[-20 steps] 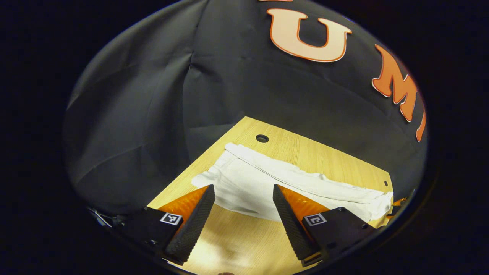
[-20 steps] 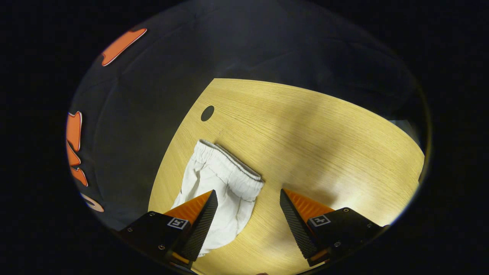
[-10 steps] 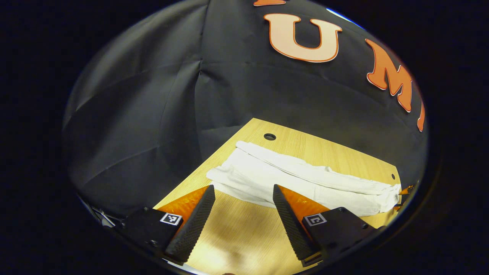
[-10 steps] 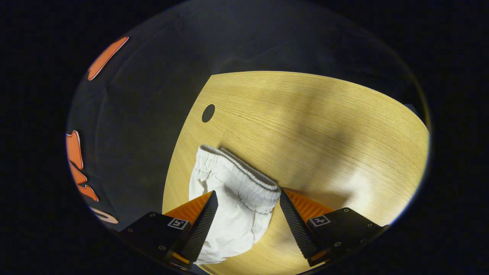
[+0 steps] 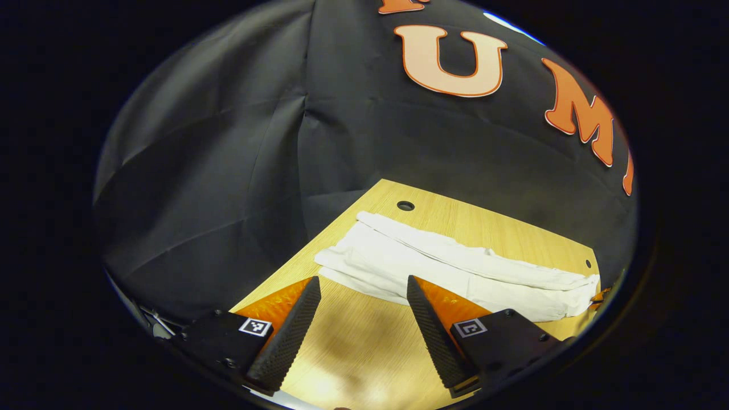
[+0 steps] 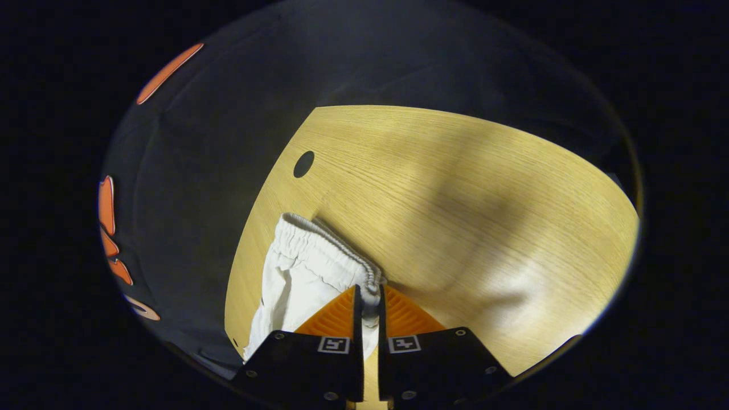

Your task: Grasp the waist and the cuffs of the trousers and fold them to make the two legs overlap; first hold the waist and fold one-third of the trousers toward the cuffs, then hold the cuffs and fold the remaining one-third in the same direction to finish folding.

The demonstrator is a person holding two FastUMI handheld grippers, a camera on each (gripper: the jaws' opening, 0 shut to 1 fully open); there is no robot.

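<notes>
One wooden table (image 6: 455,188) carries the whole job, and the white trousers (image 5: 455,267) lie stretched along its far side in the left gripper view, near the booth's dark cloth wall, with a round hole (image 5: 405,205) in the tabletop just beyond one end. They look already doubled lengthwise, one leg lying on the other with a long soft ridge between the layers, though I cannot be sure the legs match edge to edge. By my reading the step in hand is the first of the thirds: taking the waist. In the right gripper view the right gripper (image 6: 369,296) has its jaws closed narrow on the near corner of the gathered elastic waistband (image 6: 319,245), cloth bunched between the fingers. The left gripper (image 5: 363,293) hovers over bare wood just short of the trousers' near edge, jaws wide and holding nothing. Next, it likely needs a second hold on the waist, so both can lift and carry that third toward the cuffs evenly.
</notes>
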